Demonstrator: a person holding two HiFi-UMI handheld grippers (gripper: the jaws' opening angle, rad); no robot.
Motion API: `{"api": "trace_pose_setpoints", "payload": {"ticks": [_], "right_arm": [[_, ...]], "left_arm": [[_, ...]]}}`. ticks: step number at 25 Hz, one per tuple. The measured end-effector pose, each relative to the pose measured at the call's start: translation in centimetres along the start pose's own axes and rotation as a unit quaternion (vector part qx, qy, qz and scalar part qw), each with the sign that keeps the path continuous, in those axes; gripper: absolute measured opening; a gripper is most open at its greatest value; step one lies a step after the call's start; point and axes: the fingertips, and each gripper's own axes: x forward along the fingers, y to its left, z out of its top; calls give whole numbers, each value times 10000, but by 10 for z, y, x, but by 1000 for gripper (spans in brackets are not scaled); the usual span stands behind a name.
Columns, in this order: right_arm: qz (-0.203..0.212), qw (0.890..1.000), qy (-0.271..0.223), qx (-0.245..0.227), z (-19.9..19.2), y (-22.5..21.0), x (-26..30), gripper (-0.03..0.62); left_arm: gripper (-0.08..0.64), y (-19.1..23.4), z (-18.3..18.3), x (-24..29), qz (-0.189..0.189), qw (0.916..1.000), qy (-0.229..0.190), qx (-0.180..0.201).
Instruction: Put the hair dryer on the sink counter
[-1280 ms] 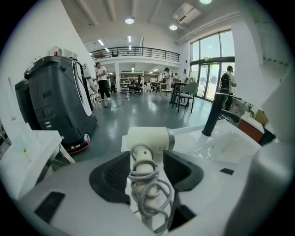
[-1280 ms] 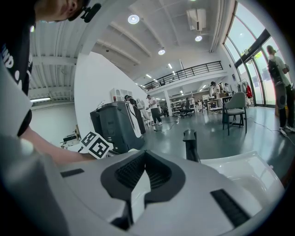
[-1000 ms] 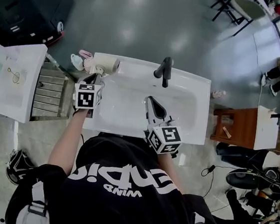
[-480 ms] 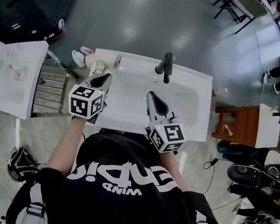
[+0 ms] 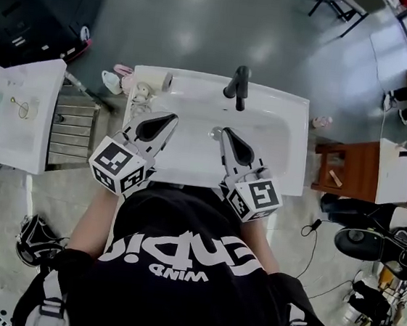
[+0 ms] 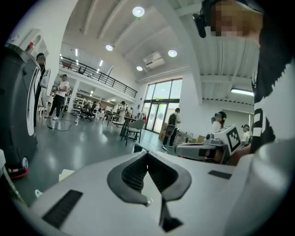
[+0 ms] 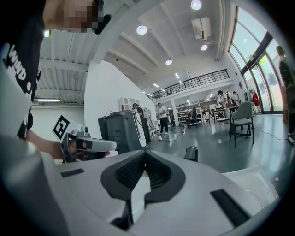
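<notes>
Left tool: clenched, nothing between the jaws. Right tool: clenched, likewise empty. Both are over the sink basin. The hair dryer lies on the desk, ahead and left of the left tool, clear of it.

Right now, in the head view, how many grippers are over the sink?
2. The left gripper is over the left side of the sink, the right gripper over its middle, near the faucet. Both are shut and empty. None seems hidden.
</notes>
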Motion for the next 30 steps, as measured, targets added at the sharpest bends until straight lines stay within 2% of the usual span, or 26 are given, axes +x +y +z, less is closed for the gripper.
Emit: {"api": "trace_pose_setpoints", "payload": {"ticks": [5,11,19,22,30], "right_arm": [[58,9995,-300,-24,8,-5,-8,18],[192,9985,-495,-109,13,-11,-14,18],[127,9991,-366,-187,7,-13,-9,18],[139,9991,-359,-187,7,-12,-7,18],[151,9991,-338,-226,8,-15,-4,18]], "left_arm": [[20,-5,7,-10,-39,9991,-377,176],[18,2,1,-14,106,9988,-390,265],[19,20,0,-21,424,9977,-480,232],[20,24,0,-21,520,9970,-464,341],[20,27,-3,-18,543,9974,-426,205]]}}
